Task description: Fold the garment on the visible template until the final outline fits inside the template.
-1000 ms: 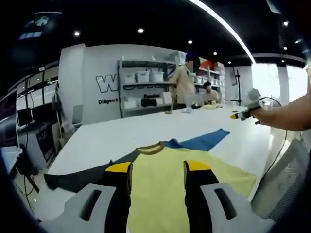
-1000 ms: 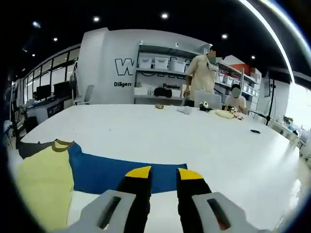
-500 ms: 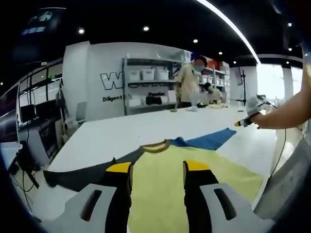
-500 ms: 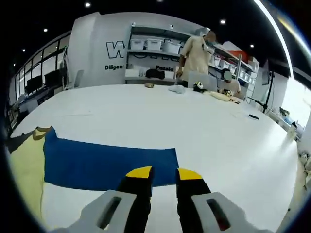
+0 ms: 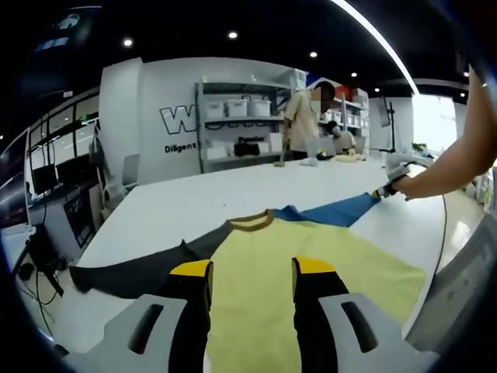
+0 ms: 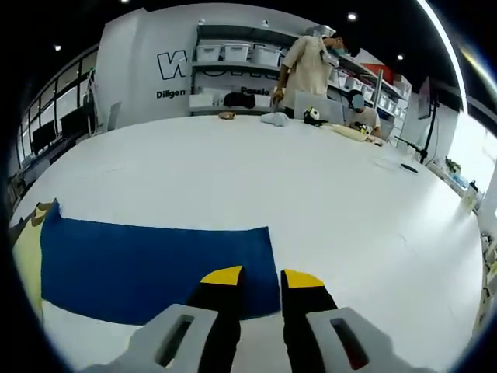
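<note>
Meanwhile, the white table (image 6: 349,210) is spread with the garment (image 5: 311,256), its yellow body and both sleeves laid out flat. Over the last second the blue sleeve (image 6: 155,260) has been closed in on by the right gripper (image 6: 252,277), jaws parted and empty above the cuff. The left gripper (image 5: 250,268) is held open over the body. A sleeve fold is judged imminent.

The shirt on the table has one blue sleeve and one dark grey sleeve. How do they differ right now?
The blue fabric sleeve is bright, the dark grey fabric sleeve dull charcoal. They stretch out to opposite sides of the yellow shirt body. The right tool sits over the blue sleeve's cuff corner, while no tool is near the grey sleeve's cuff. Both lie flat and unfolded on the white table.
</note>
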A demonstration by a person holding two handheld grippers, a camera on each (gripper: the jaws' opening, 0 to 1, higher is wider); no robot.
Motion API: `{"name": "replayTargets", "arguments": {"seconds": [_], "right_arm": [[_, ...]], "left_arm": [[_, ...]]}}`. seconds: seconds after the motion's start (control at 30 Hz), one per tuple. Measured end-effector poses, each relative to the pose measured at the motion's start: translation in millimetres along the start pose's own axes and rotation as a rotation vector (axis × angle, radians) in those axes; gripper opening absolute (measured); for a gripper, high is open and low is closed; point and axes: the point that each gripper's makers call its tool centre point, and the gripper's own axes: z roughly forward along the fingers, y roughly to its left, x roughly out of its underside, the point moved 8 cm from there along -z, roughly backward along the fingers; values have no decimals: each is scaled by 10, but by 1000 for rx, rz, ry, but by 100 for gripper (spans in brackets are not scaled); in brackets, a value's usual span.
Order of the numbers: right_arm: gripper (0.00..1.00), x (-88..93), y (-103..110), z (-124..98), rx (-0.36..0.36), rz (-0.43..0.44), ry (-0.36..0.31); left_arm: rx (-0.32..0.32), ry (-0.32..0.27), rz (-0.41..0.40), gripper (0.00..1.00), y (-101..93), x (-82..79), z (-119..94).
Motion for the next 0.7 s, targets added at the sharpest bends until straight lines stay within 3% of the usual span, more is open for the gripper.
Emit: {"name": "replayTargets", "arguments": {"seconds": [0.23,0.5,0.53,0.7], "right_arm": [[18,30,3,-24,3,12,5],[2,71,76,3,-36,39,-33],[0,66,68,14,-24,-9,-30],[0,64,131,70,-33,-42,-37]], "left_arm": [[-14,12,-3,39,24,22,-6],[-16,17,-2,39,22,28,-7],[-16,18,1,39,24,32,-7],[-14,26,1,39,24,44,-3]]}}
